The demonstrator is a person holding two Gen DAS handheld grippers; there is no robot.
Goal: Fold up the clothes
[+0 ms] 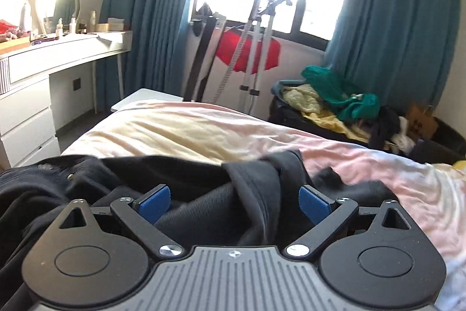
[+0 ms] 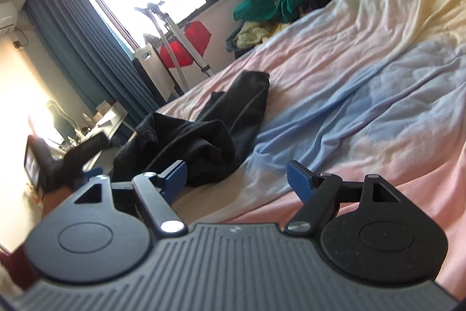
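The bed (image 2: 364, 54) has a pink, blue and yellow sheet. My black clothes (image 2: 204, 133) lie crumpled on it near the edge. My left fingers (image 1: 234, 204) are spread wide around a fold of them. My right fingers (image 2: 236, 179) are spread wide too, holding nothing, just beside them.

Landmark: the black garment (image 2: 201, 133), lying crumpled near one edge of the bed (image 2: 364, 83). On its far and right sides in the right wrist view, the bedsheet is bare and passable. Beyond the bed's far edge, a clothes pile (image 1: 337, 101) and a stand (image 1: 256, 54) obstruct passage.
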